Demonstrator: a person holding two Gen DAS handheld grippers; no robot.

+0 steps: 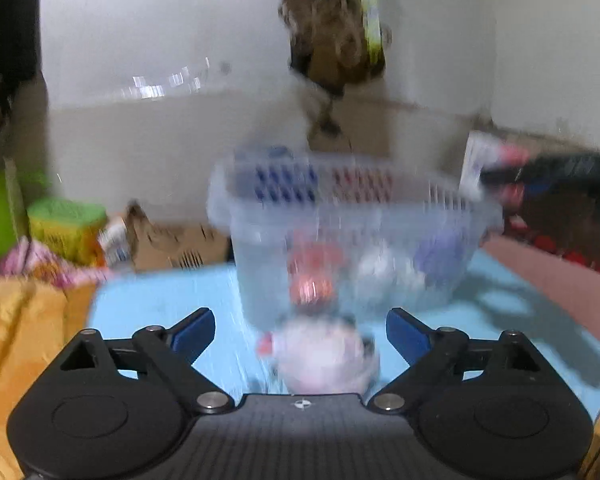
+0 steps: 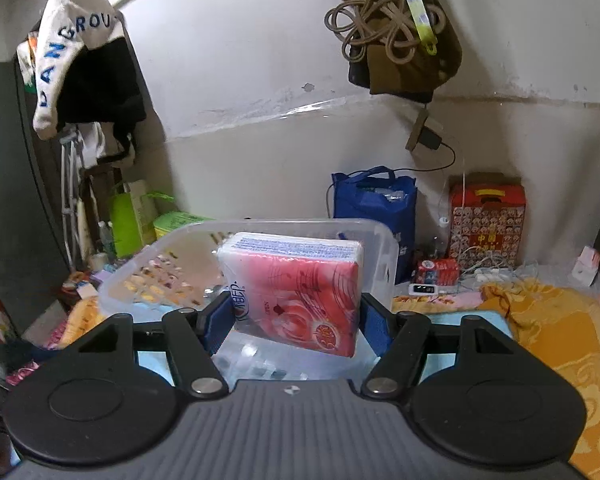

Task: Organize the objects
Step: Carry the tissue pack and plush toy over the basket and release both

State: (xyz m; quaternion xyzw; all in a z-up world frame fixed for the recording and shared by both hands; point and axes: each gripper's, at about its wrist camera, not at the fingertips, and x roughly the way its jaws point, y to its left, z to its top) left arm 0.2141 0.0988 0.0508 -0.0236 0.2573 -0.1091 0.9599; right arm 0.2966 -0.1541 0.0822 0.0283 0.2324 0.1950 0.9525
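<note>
Several items already lie in the clear plastic basket (image 1: 352, 216); the right gripper (image 2: 294, 322) grips a red-and-white tissue pack (image 2: 296, 292) near the basket, not yet inside, and the left gripper (image 1: 300, 330) stands open around a blurred pale round object (image 1: 324, 356) on the blue mat (image 1: 156, 300).

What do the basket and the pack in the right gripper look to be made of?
Basket: clear, slightly frosted rigid plastic, seemingly; things behind show through its slotted walls. Pink pack held in the right gripper: soft goods, probably tissues, in glossy printed plastic film; the wrap shines and wrinkles at its edges.

Blue tote bag (image 2: 374, 200) by the wall, red patterned box (image 2: 486, 220) beside it, coiled rope (image 2: 380, 24) hanging above
</note>
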